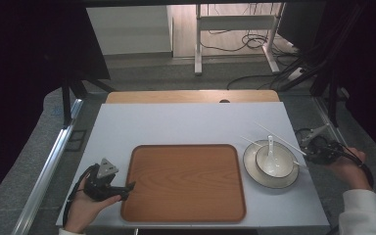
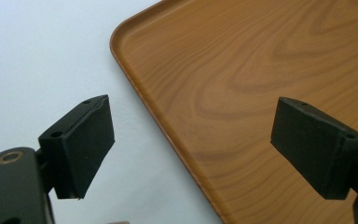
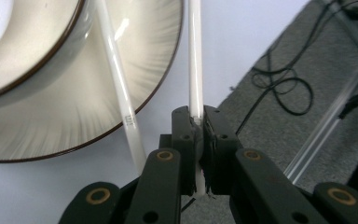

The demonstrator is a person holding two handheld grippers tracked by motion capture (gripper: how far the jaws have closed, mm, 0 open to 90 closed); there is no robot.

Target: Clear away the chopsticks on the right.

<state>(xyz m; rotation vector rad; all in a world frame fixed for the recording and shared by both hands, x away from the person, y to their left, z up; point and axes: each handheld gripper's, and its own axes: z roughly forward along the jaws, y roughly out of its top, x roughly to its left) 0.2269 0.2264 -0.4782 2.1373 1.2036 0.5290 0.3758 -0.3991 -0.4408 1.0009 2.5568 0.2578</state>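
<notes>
Right gripper [image 3: 196, 122] pinches one chopstick [image 3: 195, 56]; its end hidden.

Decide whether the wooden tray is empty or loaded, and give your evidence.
Empty. The high view shows the wooden tray with only bare wood grain inside its rim; the bowl and plate sit beside it on the table.

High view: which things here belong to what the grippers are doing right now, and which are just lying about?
In the job:
- right gripper, shut on one white chopstick
- second chopstick, lying across the plate
- bowl with spoon
- wooden tray
- left gripper, open at the tray's edge

Lying about:
- cables on the floor
- metal stand
</notes>
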